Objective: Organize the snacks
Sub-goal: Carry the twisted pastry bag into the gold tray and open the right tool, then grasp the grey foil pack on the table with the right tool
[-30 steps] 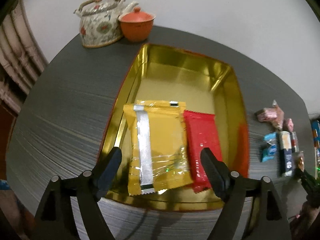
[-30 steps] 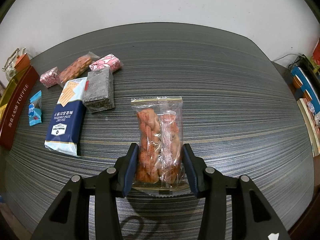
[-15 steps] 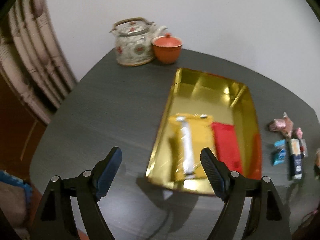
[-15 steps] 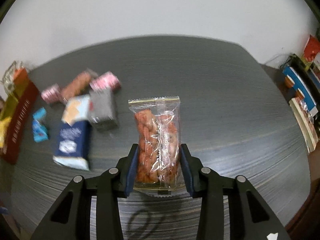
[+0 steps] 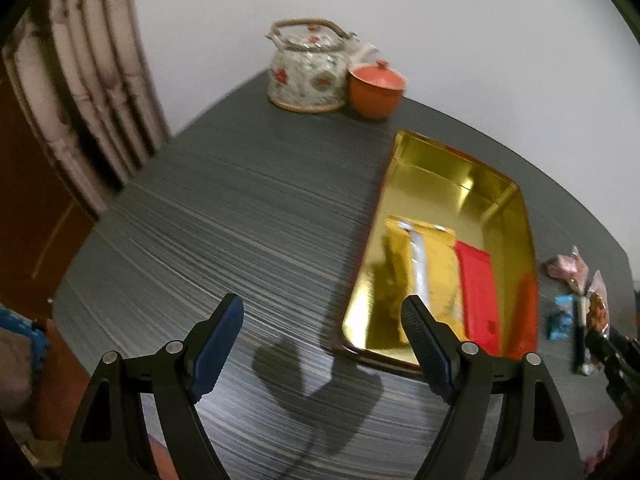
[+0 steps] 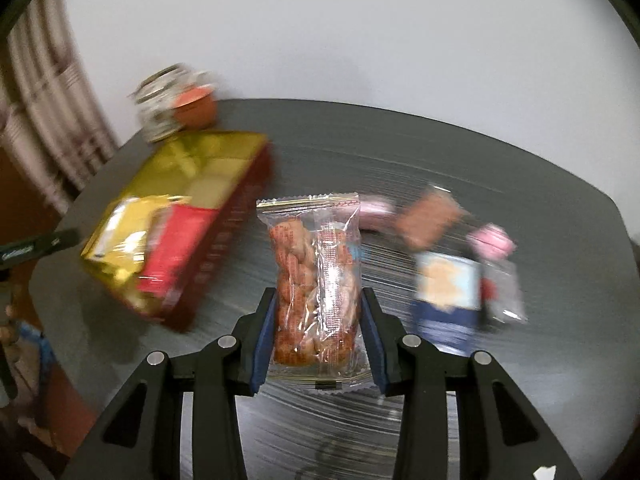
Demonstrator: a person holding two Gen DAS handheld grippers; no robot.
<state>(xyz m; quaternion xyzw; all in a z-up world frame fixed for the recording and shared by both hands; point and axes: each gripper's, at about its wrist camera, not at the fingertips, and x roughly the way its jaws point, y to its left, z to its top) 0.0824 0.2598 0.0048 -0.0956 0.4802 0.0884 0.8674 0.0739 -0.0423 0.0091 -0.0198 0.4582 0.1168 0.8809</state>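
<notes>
While the left tool (image 5: 322, 330) is backing away spread and empty, the right tool (image 6: 318, 334), pinching the clear snack bag (image 6: 314, 284), is swinging toward the gold tin (image 6: 224, 148), likely to drop it in.

1 gold tin (image 5: 516, 216) w/ 2 packets, 1 teapot (image 5: 308, 72), 1 lidded cup (image 5: 376, 90), 2 tools.

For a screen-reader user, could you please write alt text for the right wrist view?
The right gripper grips a clear packet of orange snacks above a dark table. Blurred behind: a gold tray with yellow and red packets at left, loose snacks at right.
</notes>
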